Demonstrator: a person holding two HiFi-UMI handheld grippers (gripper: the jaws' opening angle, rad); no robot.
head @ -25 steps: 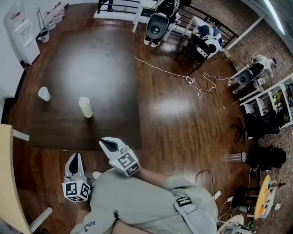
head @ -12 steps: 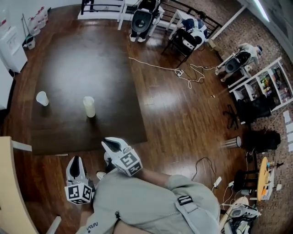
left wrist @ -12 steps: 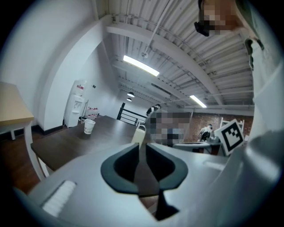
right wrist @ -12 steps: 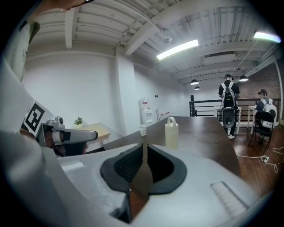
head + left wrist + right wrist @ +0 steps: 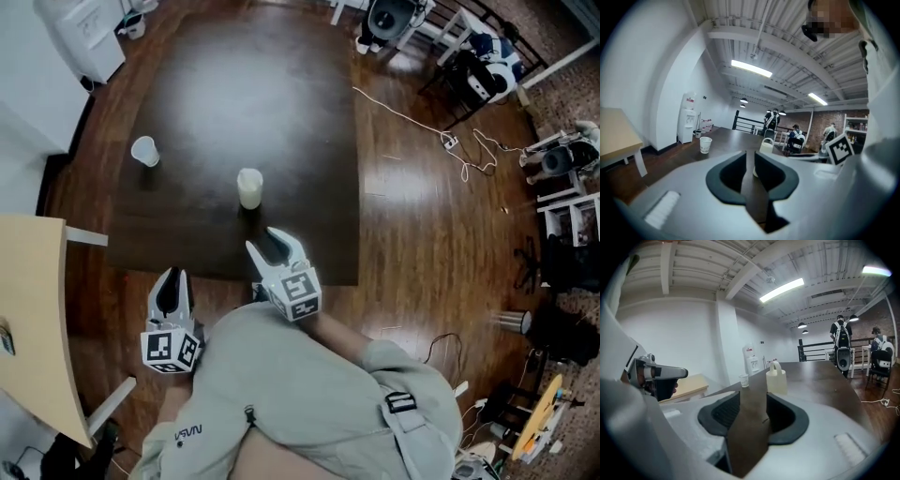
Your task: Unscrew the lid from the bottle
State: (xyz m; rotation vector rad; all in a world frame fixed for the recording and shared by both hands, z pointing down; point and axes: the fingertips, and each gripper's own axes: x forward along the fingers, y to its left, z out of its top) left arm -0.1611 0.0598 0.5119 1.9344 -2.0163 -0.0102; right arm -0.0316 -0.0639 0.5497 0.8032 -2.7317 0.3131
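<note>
A pale, cream bottle with a loop handle stands upright on the dark table, near its front edge. It also shows in both gripper views, bottle and bottle. My right gripper hovers just short of the bottle at the table's front edge; its jaws have just been opening and stand apart with nothing between them, right gripper. My left gripper is lower left, off the table; its jaws have just been opening to a narrow gap, also with nothing in it, left gripper.
A white paper cup stands on the table left of the bottle. A light wooden table is at my left and a water dispenser at the far left wall. Chairs and a cable lie to the right.
Both grippers have moved forward toward the table, and the bottle now sits just ahead of the right gripper. The right jaws have spread apart.
</note>
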